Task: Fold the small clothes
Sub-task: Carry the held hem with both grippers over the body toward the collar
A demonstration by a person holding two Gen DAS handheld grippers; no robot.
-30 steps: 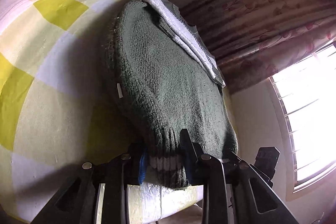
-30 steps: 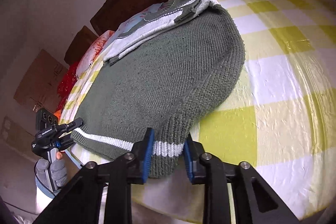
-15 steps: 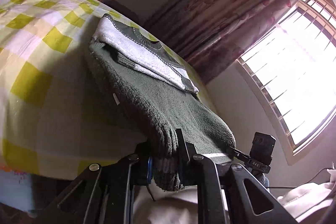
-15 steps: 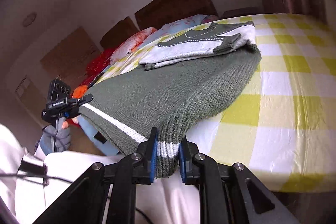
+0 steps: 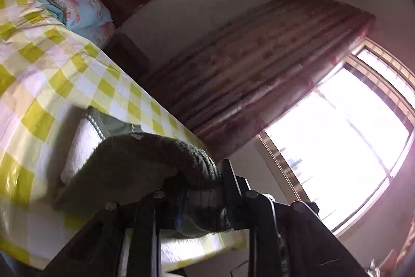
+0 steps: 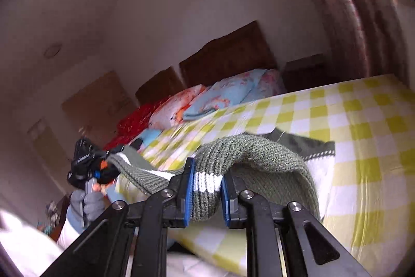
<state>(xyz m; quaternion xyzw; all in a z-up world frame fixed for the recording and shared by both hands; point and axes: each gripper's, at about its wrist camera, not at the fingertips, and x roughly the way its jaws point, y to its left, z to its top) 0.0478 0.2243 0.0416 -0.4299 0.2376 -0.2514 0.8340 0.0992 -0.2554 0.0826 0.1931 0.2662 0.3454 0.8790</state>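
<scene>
Green sweater [image 6: 259,155] hem lifted, checked bedsheet [image 6: 363,121] beneath, pillows [image 6: 228,92] beyond

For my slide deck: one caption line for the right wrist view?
Right gripper clamps the striped hem of a green sweater, lifted above the checked bed.

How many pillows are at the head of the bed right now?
3: an orange-flowered pillow, a light-blue pillow beside it, and a pink pillow nearest the curtain. Others may be hidden.

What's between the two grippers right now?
The green sweater's striped hem spans from the right gripper to the left gripper, seen in the right wrist view; both clamp it.
</scene>
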